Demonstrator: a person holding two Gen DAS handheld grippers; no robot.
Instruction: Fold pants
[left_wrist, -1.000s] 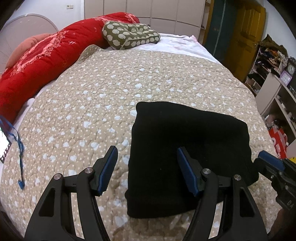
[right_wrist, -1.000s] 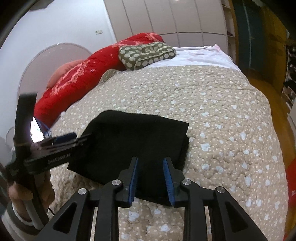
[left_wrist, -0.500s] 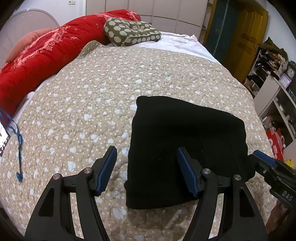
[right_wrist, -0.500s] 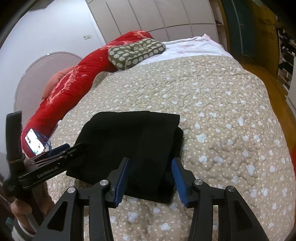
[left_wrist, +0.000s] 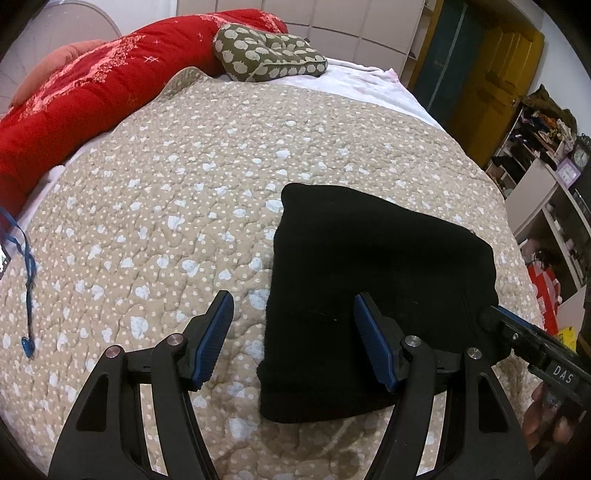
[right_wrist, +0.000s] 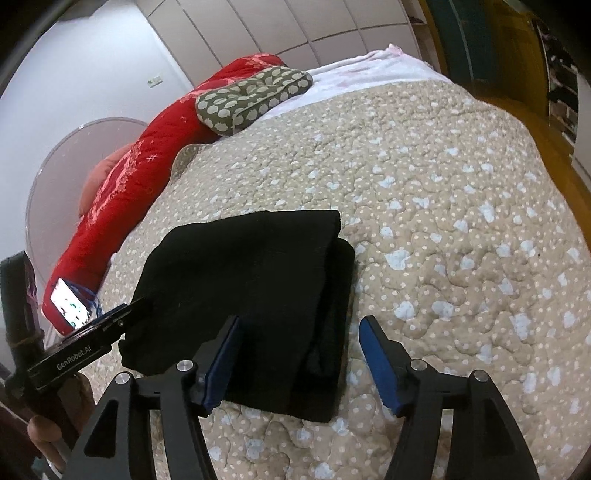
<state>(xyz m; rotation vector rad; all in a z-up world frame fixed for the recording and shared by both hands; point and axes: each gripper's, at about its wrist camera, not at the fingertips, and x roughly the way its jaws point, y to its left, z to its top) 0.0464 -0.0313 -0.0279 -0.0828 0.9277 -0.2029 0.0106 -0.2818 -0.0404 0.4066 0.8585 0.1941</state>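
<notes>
The black pants (left_wrist: 373, 280) lie folded into a thick rectangle on the beige quilted bedspread (left_wrist: 177, 192). They also show in the right wrist view (right_wrist: 258, 295). My left gripper (left_wrist: 291, 332) is open and empty, held just above the near left edge of the pants. My right gripper (right_wrist: 299, 354) is open and empty, held over the near right corner of the pants. Each gripper shows at the edge of the other's view: the right one (left_wrist: 532, 347) and the left one (right_wrist: 92, 339).
A red quilt (left_wrist: 92, 88) and a green patterned cushion (left_wrist: 266, 55) lie at the head of the bed. A blue cord (left_wrist: 27, 273) lies at the left edge, and a lit phone (right_wrist: 70, 302) beside it. Shelves (left_wrist: 546, 177) stand to the right.
My right gripper has opened from nearly shut to wide open and let go of the pants' near right edge. My left gripper stayed open and shifted slightly.
</notes>
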